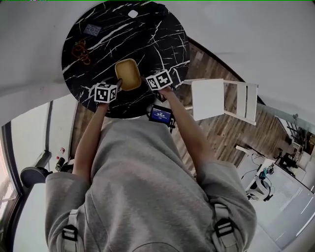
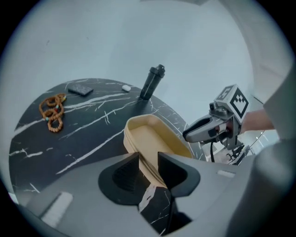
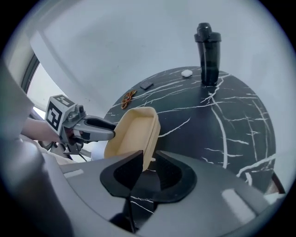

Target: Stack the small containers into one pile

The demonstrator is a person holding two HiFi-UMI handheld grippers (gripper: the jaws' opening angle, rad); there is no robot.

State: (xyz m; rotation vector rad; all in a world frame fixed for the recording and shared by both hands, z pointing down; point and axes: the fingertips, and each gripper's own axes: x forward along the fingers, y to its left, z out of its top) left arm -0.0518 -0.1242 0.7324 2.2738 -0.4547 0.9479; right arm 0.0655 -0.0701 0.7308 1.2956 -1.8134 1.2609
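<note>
**Head view.** A round black marble table (image 1: 162,34) carries the container stack (image 1: 128,74), tan and oblong, close to its near edge. The left gripper (image 1: 117,84) reaches the stack from one side and the right gripper (image 1: 146,81) from the other, so the stack lies between the two with each tip at its near end. Toward the far edge lie a string of brown beads (image 1: 81,51), a small dark flat item (image 1: 92,29) and a small white piece (image 1: 133,14). A white chair (image 1: 224,98) stands beside the table's right edge.

**Left gripper view.** The stack's near wall, ridged with layered rims, runs in between the jaws and fills the gap. One jaw is outside the wall and the other is over the hollow. Both pads seem to press on it, so this gripper is clamped on the stack. The right gripper's tip meets the stack's opposite rim. A black shaker bottle (image 2: 152,82) stands upright at the far edge.

**Right gripper view.** The jaws stand apart. The stack's near corner sits between them, close against one jaw, with a dark slit left beside the other, so nothing is gripped. The left gripper's tip touches the stack's far rim.
</note>
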